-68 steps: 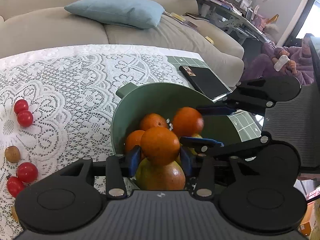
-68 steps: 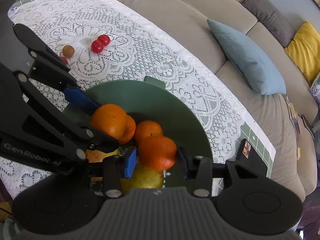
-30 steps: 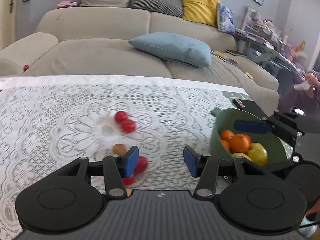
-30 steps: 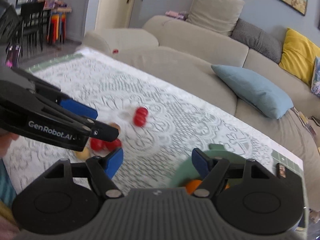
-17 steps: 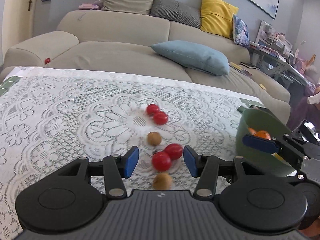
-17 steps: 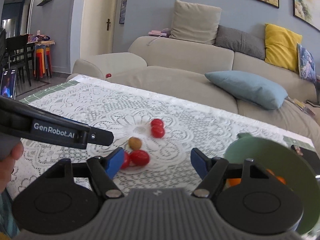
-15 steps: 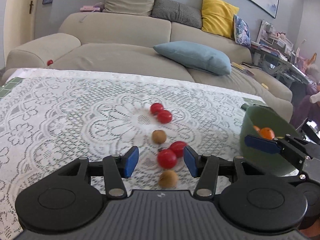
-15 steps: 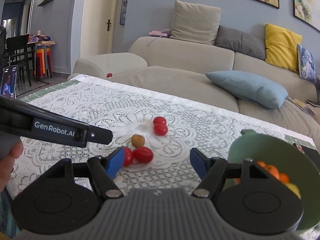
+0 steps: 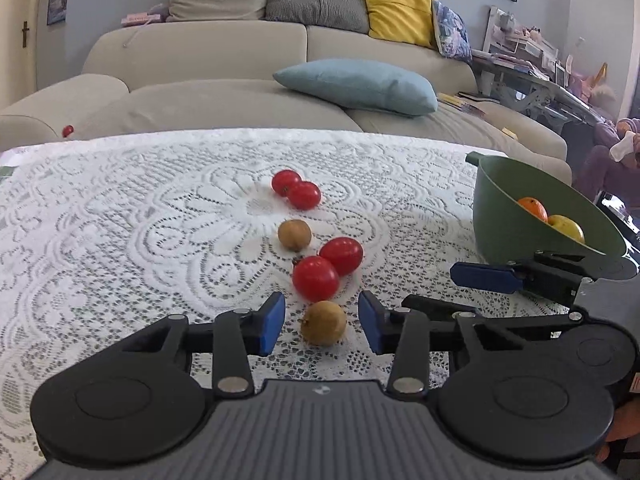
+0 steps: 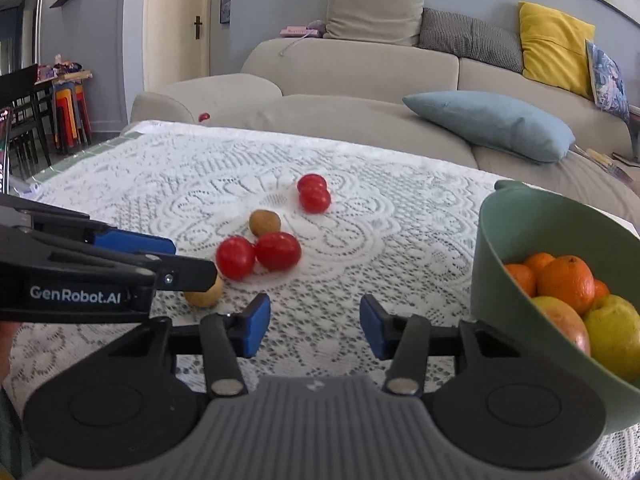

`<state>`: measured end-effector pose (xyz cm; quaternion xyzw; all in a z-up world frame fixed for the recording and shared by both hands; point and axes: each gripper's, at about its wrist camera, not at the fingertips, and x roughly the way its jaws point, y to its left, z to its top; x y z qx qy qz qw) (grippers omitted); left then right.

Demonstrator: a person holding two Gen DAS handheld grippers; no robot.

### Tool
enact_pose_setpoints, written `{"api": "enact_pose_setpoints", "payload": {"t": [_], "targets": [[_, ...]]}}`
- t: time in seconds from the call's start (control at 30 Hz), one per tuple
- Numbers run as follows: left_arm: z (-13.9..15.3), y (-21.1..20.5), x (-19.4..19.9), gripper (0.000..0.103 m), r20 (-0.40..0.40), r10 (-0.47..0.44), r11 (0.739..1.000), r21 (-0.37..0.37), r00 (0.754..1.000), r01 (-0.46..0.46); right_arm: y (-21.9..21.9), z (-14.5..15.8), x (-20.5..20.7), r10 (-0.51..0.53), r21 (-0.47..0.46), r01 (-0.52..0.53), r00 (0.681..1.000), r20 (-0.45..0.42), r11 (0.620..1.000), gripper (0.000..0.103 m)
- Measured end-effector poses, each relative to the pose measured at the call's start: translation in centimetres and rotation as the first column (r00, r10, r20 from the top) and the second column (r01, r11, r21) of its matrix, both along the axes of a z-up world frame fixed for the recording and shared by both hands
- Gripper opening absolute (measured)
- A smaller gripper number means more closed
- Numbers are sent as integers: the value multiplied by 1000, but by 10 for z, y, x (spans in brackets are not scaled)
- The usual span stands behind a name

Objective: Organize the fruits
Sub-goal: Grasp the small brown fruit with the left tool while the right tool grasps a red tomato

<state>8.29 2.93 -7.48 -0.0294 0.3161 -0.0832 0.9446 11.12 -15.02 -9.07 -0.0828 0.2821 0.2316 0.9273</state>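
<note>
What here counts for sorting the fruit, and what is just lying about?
Job: four red tomatoes, two brown fruits, green bowl of oranges, left tongs closing around a brown fruit.
Lying about: blue cushion, sofa, lace cloth.

I see white openwork lace cloth (image 9: pixel 120 220) over the bench. The tomatoes (image 9: pixel 316 278) look smooth and glossy, the brown fruit (image 9: pixel 323 323) dull. At right, the green bowl (image 10: pixel 516 248) looks like matt plastic; behind, the sofa (image 9: pixel 224 92) is soft woven fabric.
</note>
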Motion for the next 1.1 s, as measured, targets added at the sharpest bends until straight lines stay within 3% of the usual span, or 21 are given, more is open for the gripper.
{"api": "enact_pose_setpoints", "payload": {"t": [0.17, 0.27, 0.4, 0.5, 0.93, 1.1], "targets": [[-11, -3, 3, 49, -26, -20, 1000, 8, 999, 20, -4, -6, 7, -15, -21, 14, 1000, -14, 1000, 47], [-16, -8, 5, 47, -24, -15, 999, 50, 1000, 16, -7, -9, 9, -23, -6, 23, 999, -38, 1000, 47], [-18, -11, 5, 37, -3, -19, 996, 90, 1000, 19, -6, -8, 9, -16, 5, 16, 1000, -27, 1000, 47], [-18, -11, 5, 30, 5, -21, 997, 80, 1000, 20, -4, -6, 10, 2, 24, -2, 1000, -20, 1000, 47], [-11, 16, 12, 30, 25, 99, 995, 29, 995, -99, 21, 1, 34, 29, 62, -28, 999, -19, 998, 40], [-10, 20, 16, 30, 25, 129, 992, 6, 991, -129, 23, 3, 52, 6, 158, 5, 997, -71, 988, 40]]}}
